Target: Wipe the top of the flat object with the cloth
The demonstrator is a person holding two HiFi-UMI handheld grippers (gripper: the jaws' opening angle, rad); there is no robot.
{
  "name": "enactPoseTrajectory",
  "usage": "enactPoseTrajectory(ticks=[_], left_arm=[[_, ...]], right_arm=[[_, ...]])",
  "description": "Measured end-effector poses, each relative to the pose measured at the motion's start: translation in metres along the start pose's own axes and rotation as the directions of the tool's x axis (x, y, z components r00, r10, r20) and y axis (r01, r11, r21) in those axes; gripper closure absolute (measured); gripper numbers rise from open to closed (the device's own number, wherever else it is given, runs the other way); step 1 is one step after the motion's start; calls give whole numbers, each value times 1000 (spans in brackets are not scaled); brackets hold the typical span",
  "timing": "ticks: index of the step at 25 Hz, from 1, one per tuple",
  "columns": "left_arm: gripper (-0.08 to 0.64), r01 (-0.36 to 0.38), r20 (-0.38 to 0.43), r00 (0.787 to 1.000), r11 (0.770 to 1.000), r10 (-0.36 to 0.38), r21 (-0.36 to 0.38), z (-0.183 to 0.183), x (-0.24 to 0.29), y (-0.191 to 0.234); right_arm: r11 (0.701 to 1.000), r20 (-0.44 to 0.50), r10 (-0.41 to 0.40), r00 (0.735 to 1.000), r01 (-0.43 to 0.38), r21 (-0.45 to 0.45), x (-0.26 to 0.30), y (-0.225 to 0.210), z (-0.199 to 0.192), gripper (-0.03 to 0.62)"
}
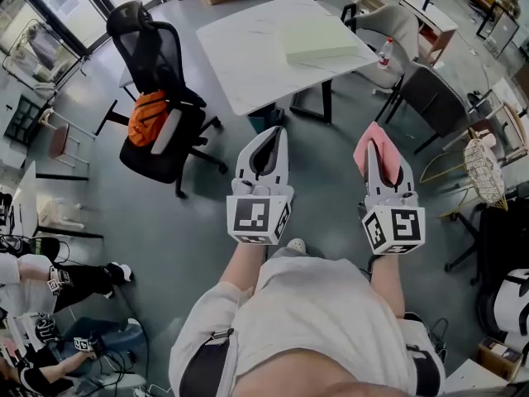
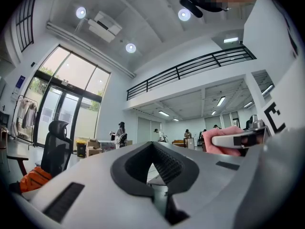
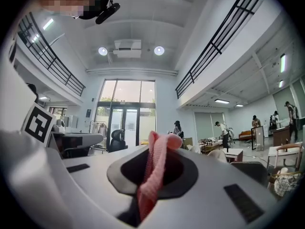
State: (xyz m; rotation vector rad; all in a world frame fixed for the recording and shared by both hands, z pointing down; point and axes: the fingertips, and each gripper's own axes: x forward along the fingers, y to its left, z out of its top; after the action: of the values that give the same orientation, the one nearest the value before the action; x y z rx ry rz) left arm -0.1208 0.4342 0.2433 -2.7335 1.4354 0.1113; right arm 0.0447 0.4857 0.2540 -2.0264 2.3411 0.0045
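Cloth in right claw, left claw closed, table edge ahead

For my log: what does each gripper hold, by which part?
The right gripper is shut on a pink knitted cloth, by a bunched fold. The left gripper, shut, holds nothing.

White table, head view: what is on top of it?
A pale green flat object lies at the right side of the white table. Whatever the object covers beneath it cannot be seen.

Clad in a pale short-sleeved shirt with dark side straps (metal buckle on one); off-white left gripper and right gripper, black-and-white marker cubes.
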Motion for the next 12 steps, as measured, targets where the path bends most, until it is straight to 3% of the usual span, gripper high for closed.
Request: enactPoseTrajectory(ticks=[12], left_arm=[[546, 28, -3, 1000, 999, -28, -16, -15, 42, 42]], right_arm=[[998, -17, -42, 999, 41, -45, 43, 5, -7, 565]])
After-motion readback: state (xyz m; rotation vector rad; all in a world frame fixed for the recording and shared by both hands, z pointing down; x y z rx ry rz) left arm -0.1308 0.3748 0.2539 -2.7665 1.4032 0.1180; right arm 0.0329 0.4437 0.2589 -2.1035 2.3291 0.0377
